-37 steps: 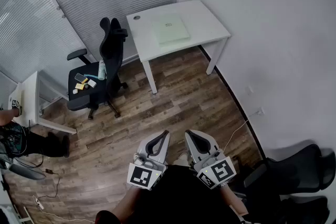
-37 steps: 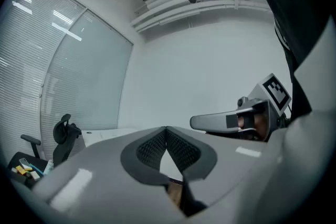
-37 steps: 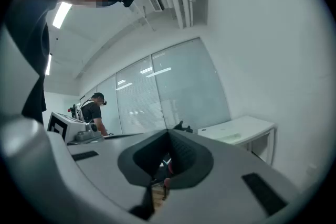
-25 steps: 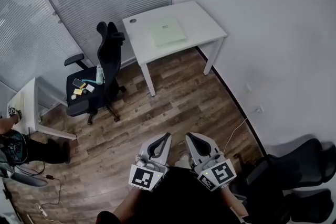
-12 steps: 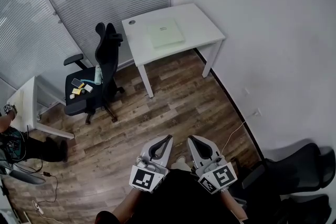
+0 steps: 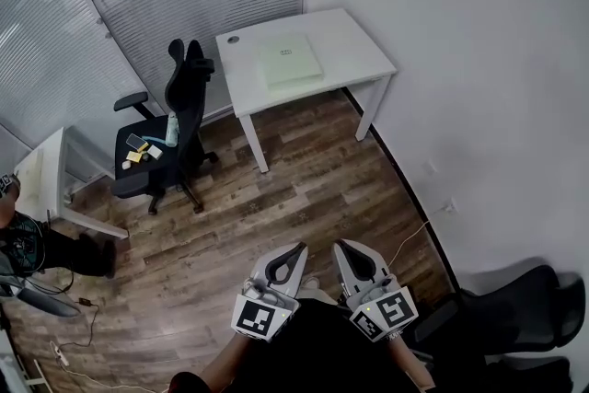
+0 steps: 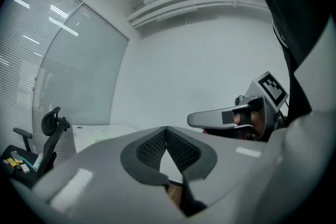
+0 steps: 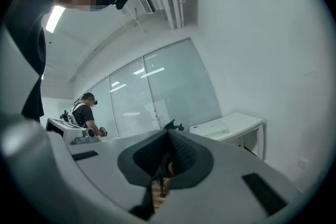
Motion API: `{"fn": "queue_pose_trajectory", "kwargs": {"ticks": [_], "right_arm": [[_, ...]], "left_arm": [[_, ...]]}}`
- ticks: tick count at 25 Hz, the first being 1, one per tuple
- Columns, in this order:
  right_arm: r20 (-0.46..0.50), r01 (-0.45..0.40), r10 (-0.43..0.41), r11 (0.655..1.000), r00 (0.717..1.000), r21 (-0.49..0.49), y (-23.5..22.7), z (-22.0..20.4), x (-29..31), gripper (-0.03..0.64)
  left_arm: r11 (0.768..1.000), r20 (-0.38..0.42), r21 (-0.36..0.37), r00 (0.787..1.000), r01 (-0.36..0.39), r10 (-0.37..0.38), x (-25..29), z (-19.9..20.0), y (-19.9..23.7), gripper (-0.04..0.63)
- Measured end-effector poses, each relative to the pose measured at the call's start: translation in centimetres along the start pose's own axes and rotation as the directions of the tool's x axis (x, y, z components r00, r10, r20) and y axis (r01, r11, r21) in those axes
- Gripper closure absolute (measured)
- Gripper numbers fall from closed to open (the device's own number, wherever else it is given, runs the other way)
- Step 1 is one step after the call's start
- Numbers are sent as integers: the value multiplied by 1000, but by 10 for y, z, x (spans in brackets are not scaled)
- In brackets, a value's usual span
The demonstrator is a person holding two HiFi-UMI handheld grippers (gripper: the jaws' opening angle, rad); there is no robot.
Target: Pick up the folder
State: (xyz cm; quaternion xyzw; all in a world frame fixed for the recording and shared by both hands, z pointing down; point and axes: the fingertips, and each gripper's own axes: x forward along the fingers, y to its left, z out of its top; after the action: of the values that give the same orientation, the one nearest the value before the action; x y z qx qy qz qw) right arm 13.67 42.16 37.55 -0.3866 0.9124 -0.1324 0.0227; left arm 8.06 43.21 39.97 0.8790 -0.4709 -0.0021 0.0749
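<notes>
The pale green folder (image 6: pixel 291 61) lies flat on the white desk (image 6: pixel 354 46) by the far wall; it also shows faintly as the folder (image 8: pixel 216 130) in the right gripper view. My left gripper (image 6: pixel 294 250) and right gripper (image 6: pixel 343 247) are held side by side close to my body, far from the desk, over the wooden floor. Both are shut and hold nothing: the left gripper (image 7: pixel 166 129) and right gripper (image 8: pixel 169 131) have their pads pressed together. Both point level toward the desk.
A black office chair (image 6: pixel 179 120) with small items (image 6: pixel 143 149) on its seat stands left of the desk. A second white table (image 6: pixel 41 179) and a person (image 6: pixel 11 230) are at the far left. Another black chair (image 6: pixel 515 308) is at my right. A cable (image 6: pixel 419 230) runs along the right wall.
Both grippers, still shut, have slipped a little lower in the head view. The desk and chair have shifted only slightly in the frame.
</notes>
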Motion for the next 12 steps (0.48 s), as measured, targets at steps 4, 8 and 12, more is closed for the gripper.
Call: {"fn": "queue_pose_trajectory", "kwargs": {"ticks": [4, 8, 12], "right_arm": [[-7, 7, -7, 1000, 1000, 5, -11, 0, 6, 618], [-4, 32, -32, 999, 999, 36, -34, -1, 17, 618], [-12, 49, -49, 998, 999, 43, -56, 0, 38, 618]], "left_arm": [[1000, 9, -16, 1000, -25, 25, 12, 4, 15, 589], [1000, 2, -17, 1000, -21, 21, 30, 1, 26, 589], [1000, -2, -9, 1000, -13, 13, 56, 1, 42, 589]]}}
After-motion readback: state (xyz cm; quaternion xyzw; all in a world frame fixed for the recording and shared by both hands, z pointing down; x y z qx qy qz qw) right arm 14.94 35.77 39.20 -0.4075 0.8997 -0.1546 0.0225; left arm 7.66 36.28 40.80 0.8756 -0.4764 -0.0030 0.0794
